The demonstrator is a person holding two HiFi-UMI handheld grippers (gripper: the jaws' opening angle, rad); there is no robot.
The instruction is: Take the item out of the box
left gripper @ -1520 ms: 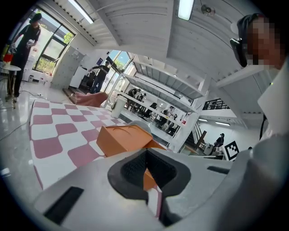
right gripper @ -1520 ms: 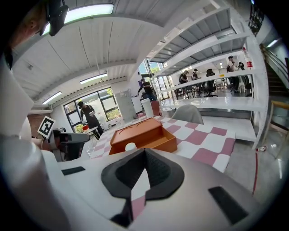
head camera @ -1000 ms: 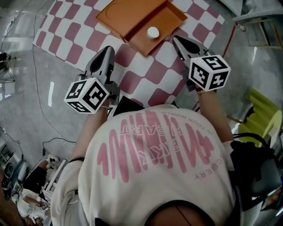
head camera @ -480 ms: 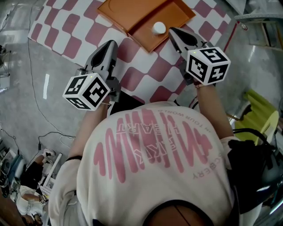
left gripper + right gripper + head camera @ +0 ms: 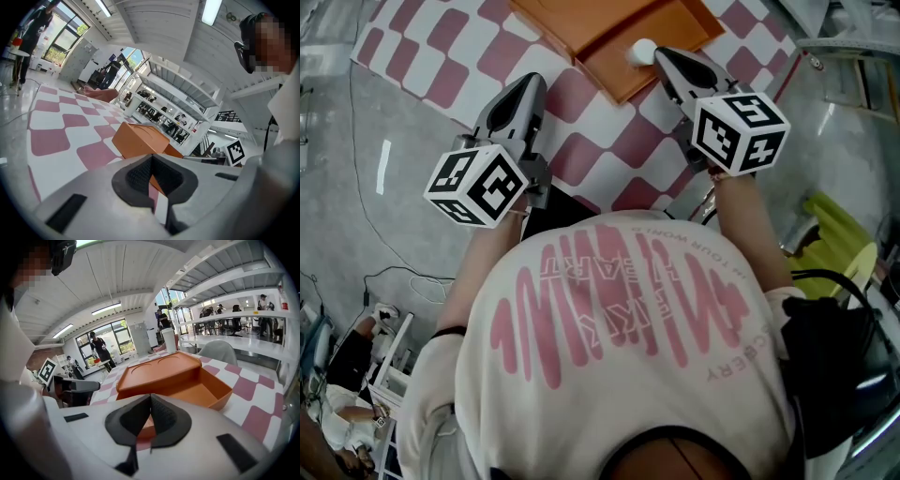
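The right gripper [image 5: 660, 58] has its jaws pressed together on nothing. Its tip is just beside the small white round item [image 5: 639, 52], which lies in the open orange cardboard box [image 5: 680, 21], near the front wall. The left gripper [image 5: 529, 84], also closed and empty, hangs over the pink-and-white chequered mat [image 5: 609, 141]. The person's cream shirt [image 5: 628, 375] reads "IN YOUR WORLD" and "HEART".

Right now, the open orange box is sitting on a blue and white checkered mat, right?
Not quite. The mat is pink and white, not blue and white, as the head view shows. The open orange box does sit on it.
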